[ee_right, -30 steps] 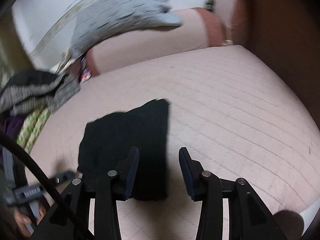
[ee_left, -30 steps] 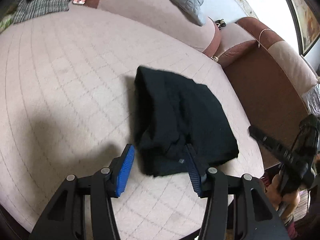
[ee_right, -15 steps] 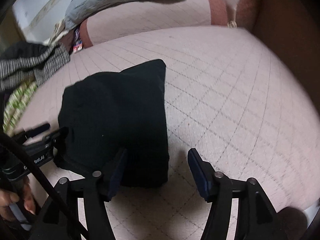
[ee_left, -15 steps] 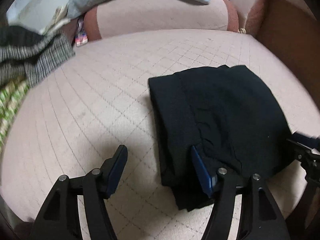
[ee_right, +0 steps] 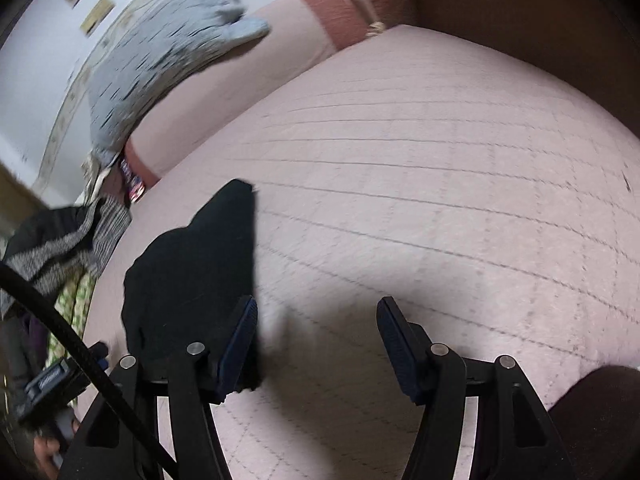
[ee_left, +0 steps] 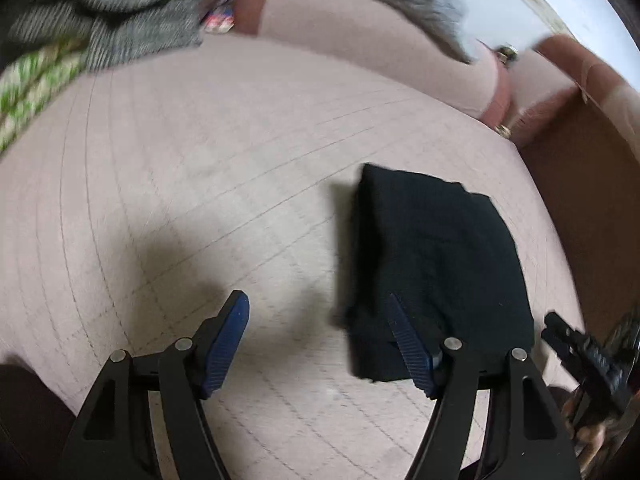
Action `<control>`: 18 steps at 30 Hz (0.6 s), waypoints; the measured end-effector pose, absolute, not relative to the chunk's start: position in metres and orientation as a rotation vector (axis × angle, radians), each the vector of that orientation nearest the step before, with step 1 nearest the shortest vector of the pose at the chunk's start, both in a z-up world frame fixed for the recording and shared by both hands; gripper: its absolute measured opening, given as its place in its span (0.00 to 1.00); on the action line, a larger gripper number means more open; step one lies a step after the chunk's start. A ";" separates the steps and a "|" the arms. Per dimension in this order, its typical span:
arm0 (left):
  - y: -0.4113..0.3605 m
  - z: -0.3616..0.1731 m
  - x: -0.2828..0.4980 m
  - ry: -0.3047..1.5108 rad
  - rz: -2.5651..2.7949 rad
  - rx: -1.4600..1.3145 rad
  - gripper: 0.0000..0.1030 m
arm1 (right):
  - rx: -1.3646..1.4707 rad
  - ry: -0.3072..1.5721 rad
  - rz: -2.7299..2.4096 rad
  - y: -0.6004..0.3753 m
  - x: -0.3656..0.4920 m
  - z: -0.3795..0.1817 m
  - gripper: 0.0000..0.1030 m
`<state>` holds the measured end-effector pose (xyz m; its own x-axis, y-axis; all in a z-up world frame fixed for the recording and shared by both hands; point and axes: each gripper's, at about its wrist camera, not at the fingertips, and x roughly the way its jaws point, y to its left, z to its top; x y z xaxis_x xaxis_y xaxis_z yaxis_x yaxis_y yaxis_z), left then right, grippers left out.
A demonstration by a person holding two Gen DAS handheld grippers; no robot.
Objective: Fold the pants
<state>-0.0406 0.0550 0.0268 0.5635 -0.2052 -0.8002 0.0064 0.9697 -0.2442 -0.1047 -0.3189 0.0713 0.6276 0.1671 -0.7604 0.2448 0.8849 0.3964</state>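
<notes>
The black pants (ee_left: 436,264) lie as a compact folded bundle on the pink quilted sofa seat (ee_left: 200,184), so by my reckoning the folding is all but finished and both hands are letting go; the left gripper (ee_left: 320,340) hangs over the bundle's near left corner, its jaws opening, nothing pressed between them, one blue pad over the cloth and the other over bare seat; the right gripper (ee_right: 318,336) has its jaws apart and empty beside the bundle's right edge; the next move, I judge, calls for a smoothing pat or lifting the bundle away; the seat's front edge runs just below the pants, a heap of clothes (ee_left: 104,36) crowds the far left, and wide bare cushion lies on either side.
</notes>
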 end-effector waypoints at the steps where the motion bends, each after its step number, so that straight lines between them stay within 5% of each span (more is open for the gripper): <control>1: 0.047 0.033 -0.043 0.955 -0.127 -0.191 0.69 | 0.511 0.900 -0.053 -0.321 -0.106 0.071 0.65; 18: 0.000 0.040 -0.053 0.942 -0.181 -0.003 0.70 | 0.328 0.893 0.014 -0.271 -0.113 0.083 0.65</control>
<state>-0.0528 -0.0002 0.0403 0.5741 -0.1556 -0.8039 0.1531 0.9849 -0.0812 -0.1131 -0.2707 0.0834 0.6307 0.1472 -0.7620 0.1240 0.9501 0.2862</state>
